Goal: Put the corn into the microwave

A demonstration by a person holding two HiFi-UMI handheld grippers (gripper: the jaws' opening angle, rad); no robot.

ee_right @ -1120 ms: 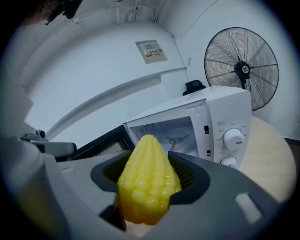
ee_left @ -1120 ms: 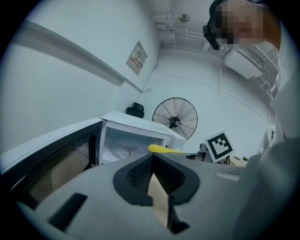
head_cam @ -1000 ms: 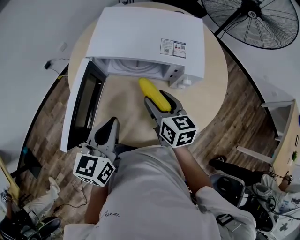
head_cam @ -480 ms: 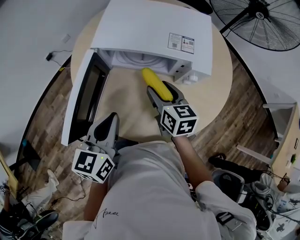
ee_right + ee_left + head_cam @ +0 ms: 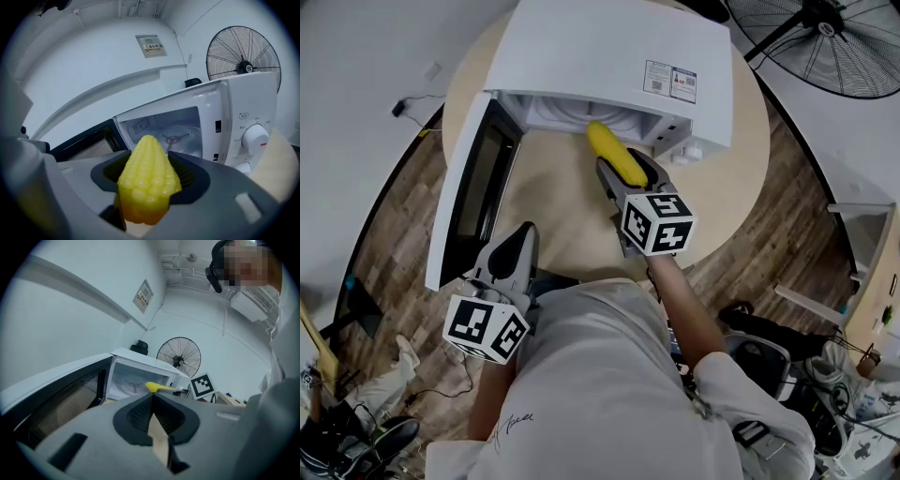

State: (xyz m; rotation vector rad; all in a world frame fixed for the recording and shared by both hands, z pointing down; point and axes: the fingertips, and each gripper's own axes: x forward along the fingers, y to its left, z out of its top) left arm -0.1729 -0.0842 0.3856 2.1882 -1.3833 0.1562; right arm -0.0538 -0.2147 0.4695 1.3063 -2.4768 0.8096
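Now that my right gripper [image 5: 626, 169], jaws clamped wide on the corn [image 5: 605, 145], has carried its tip up to the open microwave's [image 5: 609, 47] mouth, I reckon only the push inside remains; my left gripper [image 5: 521, 232] hangs back, closed and empty.

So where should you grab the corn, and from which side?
Probably around the thick back end of the corn, coming from behind so the jaws squeeze its two long sides. It is long and tapers to a point, so this leaves the tip sticking out in front, aimed at the open microwave. The right gripper holds it just like that.
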